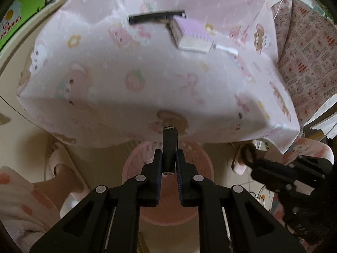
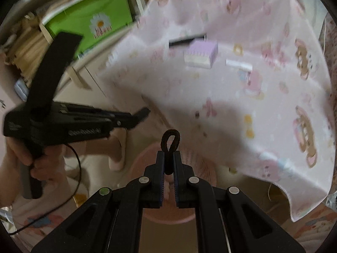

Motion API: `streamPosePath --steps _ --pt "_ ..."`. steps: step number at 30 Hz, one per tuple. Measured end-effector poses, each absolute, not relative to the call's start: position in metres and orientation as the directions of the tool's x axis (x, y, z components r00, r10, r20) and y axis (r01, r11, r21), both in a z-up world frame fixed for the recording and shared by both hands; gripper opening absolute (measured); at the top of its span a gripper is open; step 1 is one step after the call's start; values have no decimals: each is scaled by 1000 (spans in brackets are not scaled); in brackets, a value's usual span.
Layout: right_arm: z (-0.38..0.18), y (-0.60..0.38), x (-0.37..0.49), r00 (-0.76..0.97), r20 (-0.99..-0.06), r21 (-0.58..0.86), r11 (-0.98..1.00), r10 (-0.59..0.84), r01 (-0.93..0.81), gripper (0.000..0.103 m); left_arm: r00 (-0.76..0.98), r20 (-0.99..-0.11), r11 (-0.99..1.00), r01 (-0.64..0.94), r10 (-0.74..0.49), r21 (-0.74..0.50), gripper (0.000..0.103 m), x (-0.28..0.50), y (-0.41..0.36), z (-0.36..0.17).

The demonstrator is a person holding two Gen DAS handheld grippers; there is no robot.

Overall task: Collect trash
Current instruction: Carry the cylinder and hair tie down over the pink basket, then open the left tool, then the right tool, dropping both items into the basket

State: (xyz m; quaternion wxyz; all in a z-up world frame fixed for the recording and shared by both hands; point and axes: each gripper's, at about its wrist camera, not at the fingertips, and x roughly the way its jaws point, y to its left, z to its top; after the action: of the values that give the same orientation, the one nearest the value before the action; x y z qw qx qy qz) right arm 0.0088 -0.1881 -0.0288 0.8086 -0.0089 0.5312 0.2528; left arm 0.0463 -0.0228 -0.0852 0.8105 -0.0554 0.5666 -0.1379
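Pink tablecloth (image 1: 147,63), green box (image 2: 88,23) clearer in right view

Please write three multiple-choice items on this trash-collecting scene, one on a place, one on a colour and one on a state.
1. Where is the purple box?
A. On the pink tablecloth
B. Inside the basket
C. On the floor

2. What colour is the basket below the grippers?
A. Green
B. Pink
C. Black

3. What is the right gripper doing?
A. Standing open and empty
B. Clamped on a dark loop
C. Clamped on the white tube

Answers:
1. A, the purple box lies on the pink tablecloth, beside a black strip and a white tube.
2. B, the basket under the table edge is pink.
3. B, the right gripper has its jaws shut on a dark loop; the left gripper likewise grips a dark stick.
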Motion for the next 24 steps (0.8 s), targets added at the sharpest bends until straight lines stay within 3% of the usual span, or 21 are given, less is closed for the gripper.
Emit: streamPosePath --steps 3,12,24 --pt "-44 -186 11 242 -880 290 865 409 -409 8 296 -915 959 157 -273 -235 12 47 -25 -94" --pt "-82 -169 5 184 -935 208 888 304 -410 8 190 -947 965 89 -258 -245 13 56 -25 -131" --pt "-141 -155 14 67 -976 166 908 207 -385 8 96 -982 984 90 -160 -151 13 62 -38 -171"
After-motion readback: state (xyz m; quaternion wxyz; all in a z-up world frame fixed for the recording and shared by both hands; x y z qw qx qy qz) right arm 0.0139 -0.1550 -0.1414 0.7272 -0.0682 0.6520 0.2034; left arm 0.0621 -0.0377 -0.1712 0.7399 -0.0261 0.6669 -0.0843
